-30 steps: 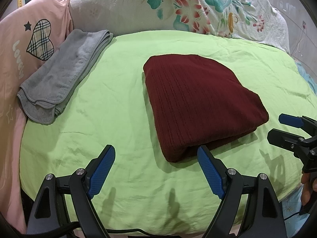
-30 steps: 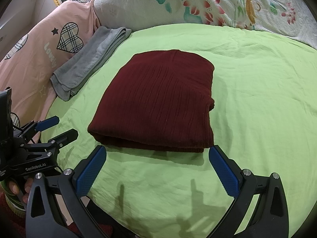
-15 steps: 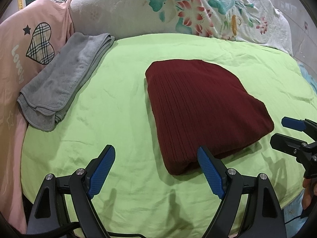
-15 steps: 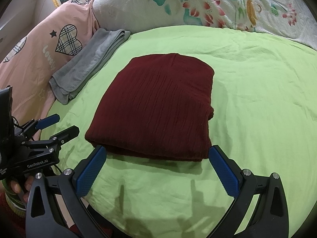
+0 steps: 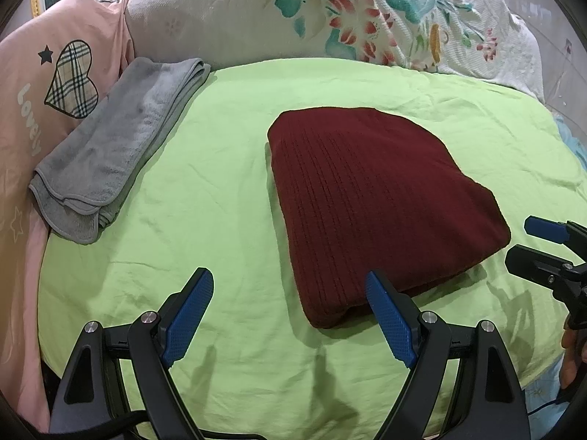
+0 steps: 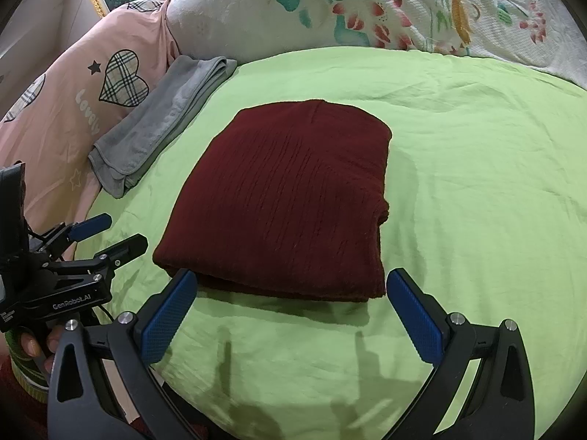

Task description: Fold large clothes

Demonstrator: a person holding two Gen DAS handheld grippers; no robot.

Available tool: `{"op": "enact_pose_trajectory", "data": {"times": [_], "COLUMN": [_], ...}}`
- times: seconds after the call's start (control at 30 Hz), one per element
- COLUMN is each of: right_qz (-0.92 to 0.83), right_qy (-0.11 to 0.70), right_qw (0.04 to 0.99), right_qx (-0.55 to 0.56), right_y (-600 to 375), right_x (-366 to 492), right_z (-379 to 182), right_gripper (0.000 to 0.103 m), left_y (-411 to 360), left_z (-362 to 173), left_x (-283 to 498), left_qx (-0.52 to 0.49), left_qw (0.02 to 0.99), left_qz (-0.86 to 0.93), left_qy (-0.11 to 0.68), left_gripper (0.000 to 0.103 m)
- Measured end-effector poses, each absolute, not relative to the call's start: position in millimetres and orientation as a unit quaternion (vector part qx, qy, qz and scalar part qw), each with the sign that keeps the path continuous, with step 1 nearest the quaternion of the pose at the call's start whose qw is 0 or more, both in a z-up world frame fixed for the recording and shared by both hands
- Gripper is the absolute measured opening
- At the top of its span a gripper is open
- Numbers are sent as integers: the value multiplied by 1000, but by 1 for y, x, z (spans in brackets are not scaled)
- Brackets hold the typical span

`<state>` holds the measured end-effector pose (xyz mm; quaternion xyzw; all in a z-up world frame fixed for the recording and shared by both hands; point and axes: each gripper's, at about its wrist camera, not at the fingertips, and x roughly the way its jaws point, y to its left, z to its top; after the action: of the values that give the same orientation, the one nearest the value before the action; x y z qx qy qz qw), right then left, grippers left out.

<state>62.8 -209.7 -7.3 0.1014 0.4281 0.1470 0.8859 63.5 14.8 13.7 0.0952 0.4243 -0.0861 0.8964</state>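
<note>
A dark red ribbed knit garment [image 5: 370,198] lies folded into a thick rectangle on the green sheet [image 5: 227,201]; it also shows in the right wrist view [image 6: 290,198]. My left gripper [image 5: 290,315] is open and empty, just short of the garment's near left corner, its right finger close to that corner. My right gripper [image 6: 293,315] is open and empty, its fingers spanning the garment's near edge without touching it. Each gripper shows in the other's view: the right one [image 5: 535,245], the left one [image 6: 106,234].
A folded grey towel [image 5: 117,146] lies at the far left of the sheet. A pink pillow with a plaid heart [image 5: 44,84] and a white floral quilt [image 5: 348,18] border the back. The bed's near edge runs just under the grippers.
Both grippers have moved slightly closer to the garment's near edge, which now sits lower in both views. The garment itself has not moved.
</note>
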Motion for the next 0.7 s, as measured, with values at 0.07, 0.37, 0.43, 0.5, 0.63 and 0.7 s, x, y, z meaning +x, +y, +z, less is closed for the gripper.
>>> {"op": "enact_pose_trajectory", "data": {"times": [0.07, 0.37, 0.43, 0.5, 0.63, 0.7], "right_qz": [148, 146, 147, 146, 147, 146], "right_qy": [427, 428, 428, 427, 428, 427], "right_qw": [886, 886, 886, 886, 886, 886], "right_qx": [102, 102, 102, 102, 102, 102], "right_y": [-210, -209, -209, -209, -209, -209], "right_x": [63, 63, 63, 63, 63, 63], "right_z": [-7, -7, -6, -6, -7, -7], "right_gripper": [103, 103, 103, 103, 103, 103], "left_y": [15, 13, 13, 13, 13, 13], "left_z": [14, 15, 16, 16, 16, 17], "left_x": [64, 64, 64, 64, 65, 65], "left_qx": [95, 98, 97, 97, 98, 99], "left_qw": [896, 897, 897, 897, 897, 897], "left_qz": [-86, -85, -85, -84, -84, -84], "left_qy": [424, 422, 422, 423, 422, 422], "left_gripper": [85, 85, 85, 85, 85, 85]}}
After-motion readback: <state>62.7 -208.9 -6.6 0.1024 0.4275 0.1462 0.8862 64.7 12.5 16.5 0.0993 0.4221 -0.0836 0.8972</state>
